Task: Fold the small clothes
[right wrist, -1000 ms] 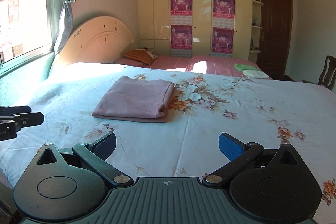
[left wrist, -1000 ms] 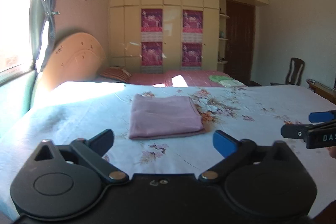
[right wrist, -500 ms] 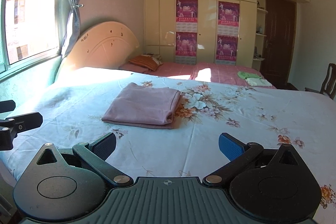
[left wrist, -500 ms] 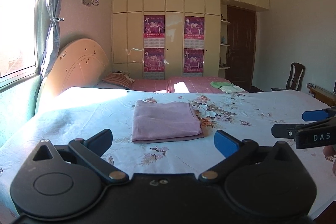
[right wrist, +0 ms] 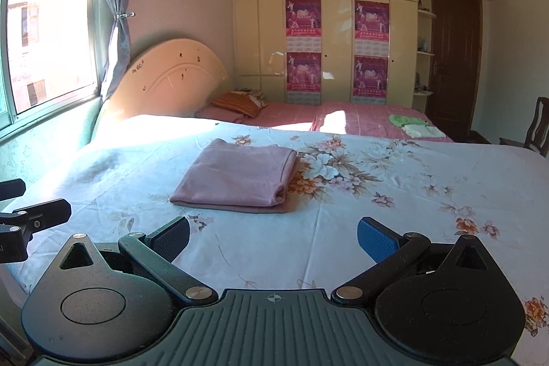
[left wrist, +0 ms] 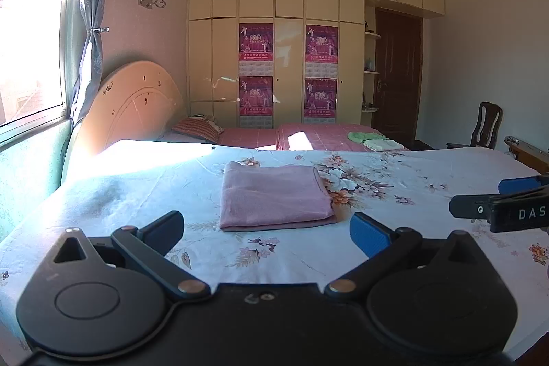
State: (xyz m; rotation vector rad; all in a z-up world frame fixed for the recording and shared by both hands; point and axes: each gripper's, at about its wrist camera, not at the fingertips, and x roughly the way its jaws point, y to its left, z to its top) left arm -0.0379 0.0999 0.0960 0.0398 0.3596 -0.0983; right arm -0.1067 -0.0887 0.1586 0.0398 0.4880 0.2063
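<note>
A pink garment (left wrist: pixel 274 196) lies folded into a flat rectangle on the floral bedsheet (left wrist: pixel 394 194), also seen as the pink garment (right wrist: pixel 240 175) in the right wrist view. My left gripper (left wrist: pixel 267 228) hovers just short of its near edge, open, with nothing between the fingers. My right gripper (right wrist: pixel 274 234) is open too, held back from the garment and empty. Each gripper shows in the other's view: the right gripper (left wrist: pixel 480 198) at the right edge, the left gripper (right wrist: pixel 37 204) at the left edge.
A second bed with a pink cover (left wrist: pixel 308 134) stands behind, bearing a striped pillow (left wrist: pixel 197 127) and small green and white folded cloths (left wrist: pixel 374 139). A headboard (left wrist: pixel 133 105) and window (left wrist: pixel 31 40) are on the left, a wardrobe (left wrist: pixel 274 57) at the back, a chair (left wrist: pixel 487 126) on the right.
Both grippers have drawn back and tilted upward, so more of the room shows and the folded garment sits lower and farther away. The garment itself has not moved.
</note>
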